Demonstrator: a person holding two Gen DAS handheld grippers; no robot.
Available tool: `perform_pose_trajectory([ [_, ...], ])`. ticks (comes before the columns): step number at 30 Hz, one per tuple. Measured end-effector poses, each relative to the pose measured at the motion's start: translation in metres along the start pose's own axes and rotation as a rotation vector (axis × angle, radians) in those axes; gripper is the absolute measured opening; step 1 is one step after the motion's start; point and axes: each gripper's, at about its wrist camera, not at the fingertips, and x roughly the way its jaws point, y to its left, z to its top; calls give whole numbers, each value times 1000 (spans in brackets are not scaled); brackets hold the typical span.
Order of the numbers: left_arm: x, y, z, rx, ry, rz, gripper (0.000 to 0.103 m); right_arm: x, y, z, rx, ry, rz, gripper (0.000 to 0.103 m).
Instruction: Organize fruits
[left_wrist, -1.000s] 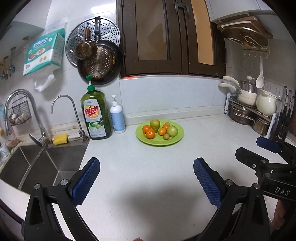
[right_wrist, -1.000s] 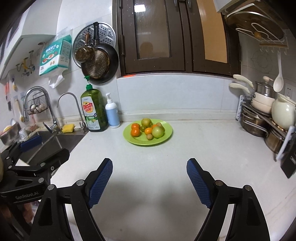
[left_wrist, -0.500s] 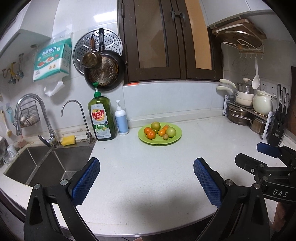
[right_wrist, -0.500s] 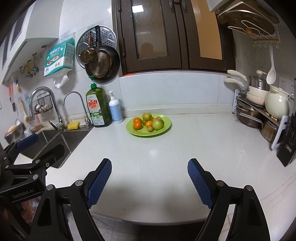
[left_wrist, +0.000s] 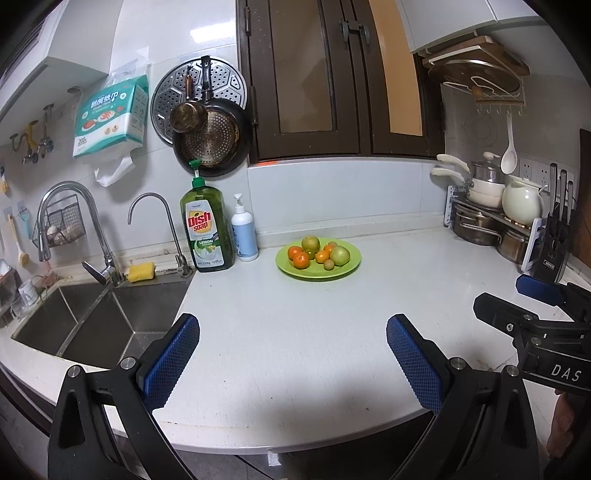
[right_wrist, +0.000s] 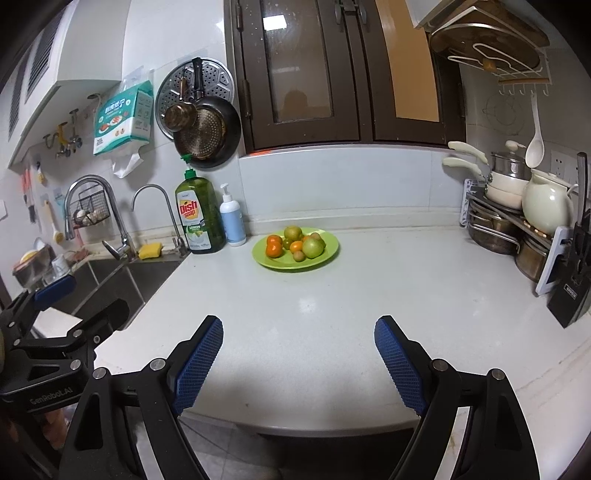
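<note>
A green plate (left_wrist: 343, 271) (right_wrist: 325, 254) sits at the back of the white counter. It holds several fruits: orange tangerines (left_wrist: 301, 260) (right_wrist: 274, 250), green apples (left_wrist: 340, 254) (right_wrist: 313, 247) and a small brown fruit (left_wrist: 328, 264). My left gripper (left_wrist: 291, 354) is open and empty, over the counter's front edge, far from the plate. My right gripper (right_wrist: 298, 358) is open and empty, also at the front edge. Each gripper shows in the other's view, the right (left_wrist: 517, 314) and the left (right_wrist: 85, 306).
A sink (left_wrist: 92, 325) with two taps lies at the left. A dish soap bottle (left_wrist: 207, 229) and a white pump bottle (left_wrist: 244, 236) stand left of the plate. A pot rack (left_wrist: 491, 221) and a knife block (left_wrist: 554, 243) stand at the right.
Both grippers have drawn back from the plate and risen; the counter's front edge and the floor below now show. The fruits have not moved.
</note>
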Motion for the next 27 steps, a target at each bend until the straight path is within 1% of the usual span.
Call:
perform_pose_trajectory([
  [27, -9, 5, -4, -8, -6, 12, 103, -7, 6, -2, -11, -8, 23, 85],
])
